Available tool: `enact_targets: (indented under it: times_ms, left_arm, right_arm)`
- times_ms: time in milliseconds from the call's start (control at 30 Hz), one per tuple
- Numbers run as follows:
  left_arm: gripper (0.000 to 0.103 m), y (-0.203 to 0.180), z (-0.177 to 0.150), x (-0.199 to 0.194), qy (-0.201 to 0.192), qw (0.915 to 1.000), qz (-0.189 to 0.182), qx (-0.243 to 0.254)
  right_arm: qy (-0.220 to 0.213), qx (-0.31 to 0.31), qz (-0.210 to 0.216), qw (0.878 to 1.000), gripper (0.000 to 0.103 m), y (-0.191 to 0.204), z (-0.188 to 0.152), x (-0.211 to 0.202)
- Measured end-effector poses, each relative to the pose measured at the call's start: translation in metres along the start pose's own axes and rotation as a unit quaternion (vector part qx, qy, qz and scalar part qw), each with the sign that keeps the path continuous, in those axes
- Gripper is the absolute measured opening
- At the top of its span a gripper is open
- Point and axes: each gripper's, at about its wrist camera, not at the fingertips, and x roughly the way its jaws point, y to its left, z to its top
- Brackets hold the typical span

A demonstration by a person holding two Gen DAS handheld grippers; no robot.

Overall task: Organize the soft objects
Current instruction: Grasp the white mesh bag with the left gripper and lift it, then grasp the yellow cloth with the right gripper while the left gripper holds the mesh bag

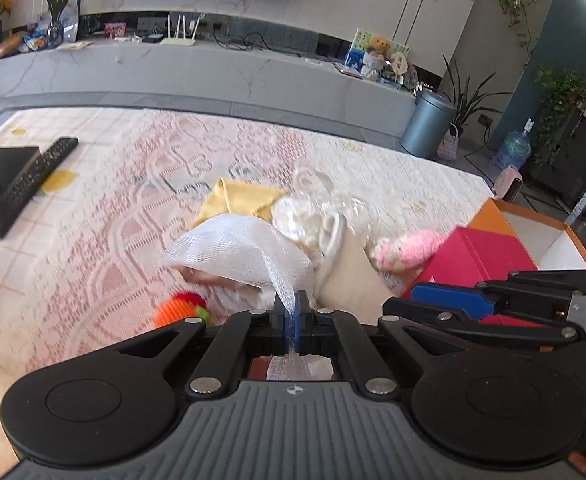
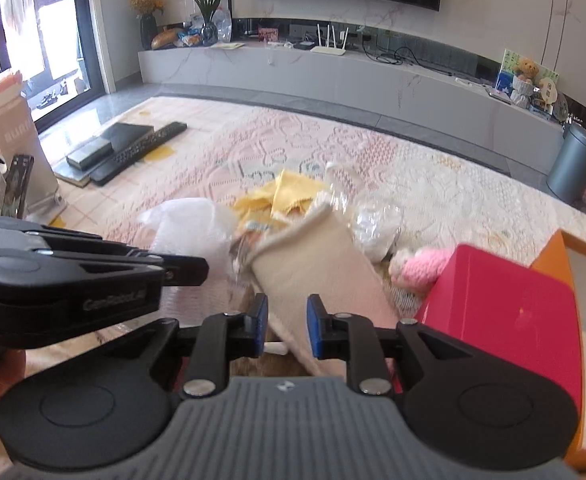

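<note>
A living room with a marble-look TV console (image 1: 197, 68) along the far wall frames a low surface spread with a pink-and-white lace-patterned cloth (image 1: 141, 184).

In the left wrist view, the left gripper (image 1: 292, 308) has its blue pads pressed together on a strip of white mesh netting (image 1: 237, 248), which billows up and away from the jaws over the heap of soft things. Behind the mesh lie a yellow cloth (image 1: 241, 196), a crumpled clear plastic bag (image 1: 313, 200) and a beige fabric pouch (image 1: 349, 276). A pink plush toy (image 1: 409, 248) sits beside a magenta box (image 1: 485, 252), and an orange knitted toy (image 1: 177, 308) rests at the mesh's lower left. A black remote control (image 1: 33, 176) lies far left.

In the right wrist view, the right gripper (image 2: 287, 326) holds its jaws narrowly apart, clamped on the lower edge of the beige fabric pouch (image 2: 317, 268), which rises tilted between them. The left gripper's black body (image 2: 73, 280) crosses from the left, the white mesh (image 2: 189, 224) just beyond it. The magenta box (image 2: 509, 304) stands to the right inside an orange-rimmed bin (image 2: 553, 252).
</note>
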Motion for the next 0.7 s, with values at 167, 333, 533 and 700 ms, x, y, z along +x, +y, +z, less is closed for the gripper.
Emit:
enact_targets:
  times_ms: [167, 333, 533, 700]
  left_arm:
    - [0.002, 0.017, 0.022, 0.003, -0.022, 0.9996, 0.016, -0.003]
    - [0.002, 0.046, 0.041, 0.023, -0.033, 0.9982, 0.038, -0.032]
    - [0.002, 0.082, 0.045, 0.055, -0.028, 0.9945, 0.068, -0.075]
    - [0.002, 0.102, 0.044, 0.077, -0.025, 0.9922, 0.08, -0.092]
  right_arm:
    - [-0.014, 0.004, 0.004, 1.0, 0.034, -0.003, 0.035, 0.012]
    - [-0.009, 0.003, 0.007, 1.0, 0.052, -0.002, 0.069, 0.047]
    - [0.009, 0.003, 0.011, 1.0, 0.062, 0.0, 0.097, 0.106]
    - [0.05, 0.002, 0.012, 0.999, 0.066, 0.002, 0.113, 0.161]
